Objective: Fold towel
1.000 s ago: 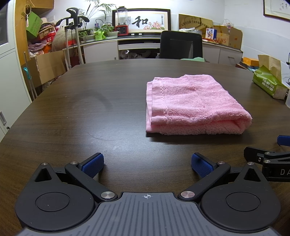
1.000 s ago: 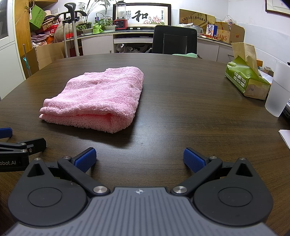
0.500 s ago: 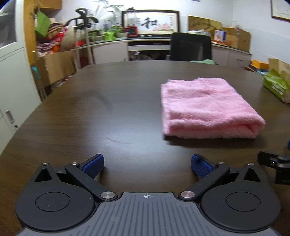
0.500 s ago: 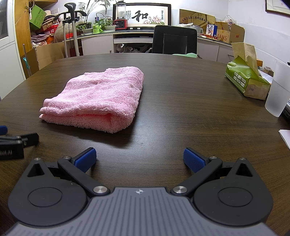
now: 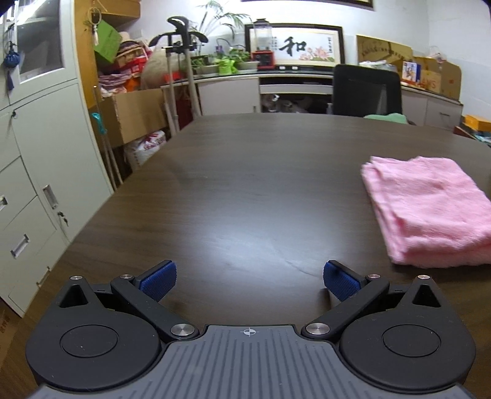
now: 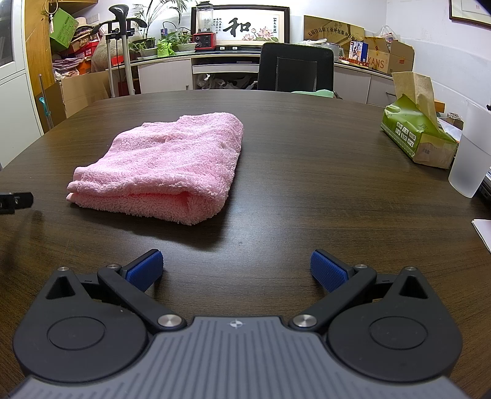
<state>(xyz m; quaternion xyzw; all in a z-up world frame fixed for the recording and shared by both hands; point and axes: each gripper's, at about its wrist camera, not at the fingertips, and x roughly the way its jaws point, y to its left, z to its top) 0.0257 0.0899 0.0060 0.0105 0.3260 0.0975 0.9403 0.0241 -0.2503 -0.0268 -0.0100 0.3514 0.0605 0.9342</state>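
Nearest the lens in the left wrist view, the left gripper [image 5: 249, 280] hangs low over the dark brown wood-grain table [image 5: 245, 190] with its 2 blue ribbed fingertip pads [image 5: 158, 280] spread wide and nothing between them. In the right wrist view the right gripper [image 6: 236, 270] sits the same way, its 2 blue pads [image 6: 328, 270] far apart and holding nothing.

Just beyond the right gripper, a little to its left, lies the pink terry towel [image 6: 165, 172], folded into a thick rectangular stack that rests flat on the table, its rounded fold facing the camera and its layered hems toward the left. From the left gripper the same towel [image 5: 429, 211] lies ahead and well to the right, apart from both fingers. At the left edge of the right wrist view a black tip of the left gripper [image 6: 15, 201] shows near the towel's corner without touching it.

Farther right on the table stand a frosted translucent plastic cup [image 6: 469, 156] and, behind it, a green soft pack of brown paper tissues [image 6: 417, 135]. At the far side of the table is a black mesh office chair [image 6: 296, 67], and on the white counter behind it leans a framed calligraphy picture [image 6: 245, 24].
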